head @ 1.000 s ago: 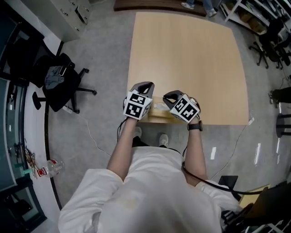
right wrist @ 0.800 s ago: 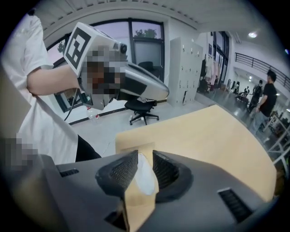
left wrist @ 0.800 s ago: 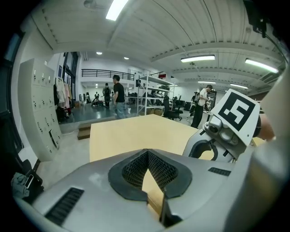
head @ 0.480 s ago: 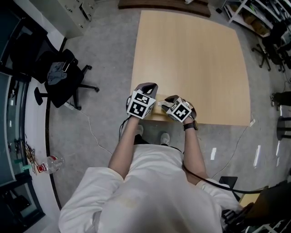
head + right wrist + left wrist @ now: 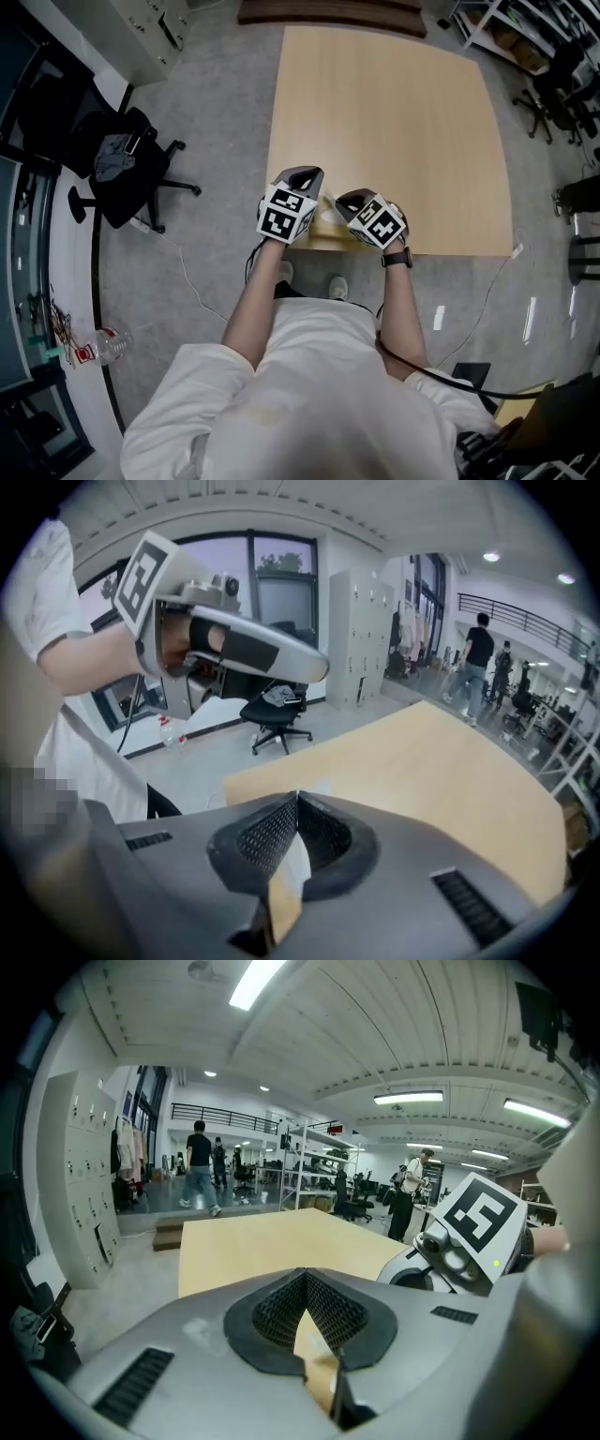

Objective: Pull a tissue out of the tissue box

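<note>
— At the table's near edge the tissue box (image 5: 327, 216) is found, a pale patch half hidden between the two grippers.
— Why is it kept so close to the edge?
— It is judged to be kept within easy reach of both hands. The rest of the table (image 5: 394, 103) is left bare.
— How is the right gripper held?
— The right gripper (image 5: 298, 797) is tilted down toward the box from its right side, as would be needed to reach the box's top. Its jaws have just been closing and are now met at the tips. A pale strip is seen in the gap behind the tips. It may be tissue, but whether a sheet is pinched cannot be told.
— And the left?
— The left gripper (image 5: 301, 1274) is set just beside the box on its left, with its jaws brought together and nothing caught. Only table is seen through the gap behind the tips. It is judged to be placed there so that the box can be steadied and not dragged along when a sheet is drawn.
— What remains?
— No tissue is seen drawn clear of the box, so the pull is taken as not yet done.
</note>
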A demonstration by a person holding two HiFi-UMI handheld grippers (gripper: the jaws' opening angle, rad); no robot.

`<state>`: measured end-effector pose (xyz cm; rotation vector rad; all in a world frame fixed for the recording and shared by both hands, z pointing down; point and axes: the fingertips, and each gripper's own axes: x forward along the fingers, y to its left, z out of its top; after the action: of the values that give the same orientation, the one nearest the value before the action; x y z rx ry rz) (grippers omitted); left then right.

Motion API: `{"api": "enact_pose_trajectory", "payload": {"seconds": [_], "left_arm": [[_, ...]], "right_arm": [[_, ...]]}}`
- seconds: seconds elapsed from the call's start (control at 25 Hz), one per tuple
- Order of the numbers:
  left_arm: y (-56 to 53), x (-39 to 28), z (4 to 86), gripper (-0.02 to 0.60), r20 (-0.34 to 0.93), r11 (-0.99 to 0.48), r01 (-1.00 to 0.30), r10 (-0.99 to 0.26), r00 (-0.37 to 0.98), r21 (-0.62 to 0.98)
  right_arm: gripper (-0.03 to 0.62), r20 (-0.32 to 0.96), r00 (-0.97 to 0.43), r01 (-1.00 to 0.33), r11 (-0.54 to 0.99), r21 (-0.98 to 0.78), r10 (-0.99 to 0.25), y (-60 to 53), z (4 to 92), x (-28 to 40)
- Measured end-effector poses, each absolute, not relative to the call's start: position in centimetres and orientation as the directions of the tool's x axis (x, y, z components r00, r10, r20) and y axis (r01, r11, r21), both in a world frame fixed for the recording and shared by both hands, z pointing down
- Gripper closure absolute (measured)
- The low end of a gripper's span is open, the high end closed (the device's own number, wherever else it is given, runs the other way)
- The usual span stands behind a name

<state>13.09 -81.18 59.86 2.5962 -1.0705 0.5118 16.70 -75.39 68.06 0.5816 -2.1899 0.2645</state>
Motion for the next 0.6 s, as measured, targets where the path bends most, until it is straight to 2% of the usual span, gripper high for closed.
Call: {"api": "enact_pose_trajectory", "payload": {"seconds": [0.28,0.44,0.6], "left_arm": [[-83.2,11.4,51.8,0.581,0.22,-0.614,-0.777,-0.746,0.628,0.136],[-83.6,11.0,47.8,0.581,0.119,-0.592,-0.794,-0.786,0.606,0.136],[-83.7,10.7,44.9,0.581,0.043,-0.577,-0.809,-0.81,0.584,0.116]], "right_arm": [[0.592,0.591,-0.611,-0.612,0.788,0.069,-0.526,-78.8,58.5,17.6],[0.592,0.395,-0.611,-0.714,0.693,0.097,-0.685,-80.6,52.1,18.8],[0.592,0.183,-0.583,-0.797,0.601,0.063,-0.792,-81.4,46.8,19.9]]}}
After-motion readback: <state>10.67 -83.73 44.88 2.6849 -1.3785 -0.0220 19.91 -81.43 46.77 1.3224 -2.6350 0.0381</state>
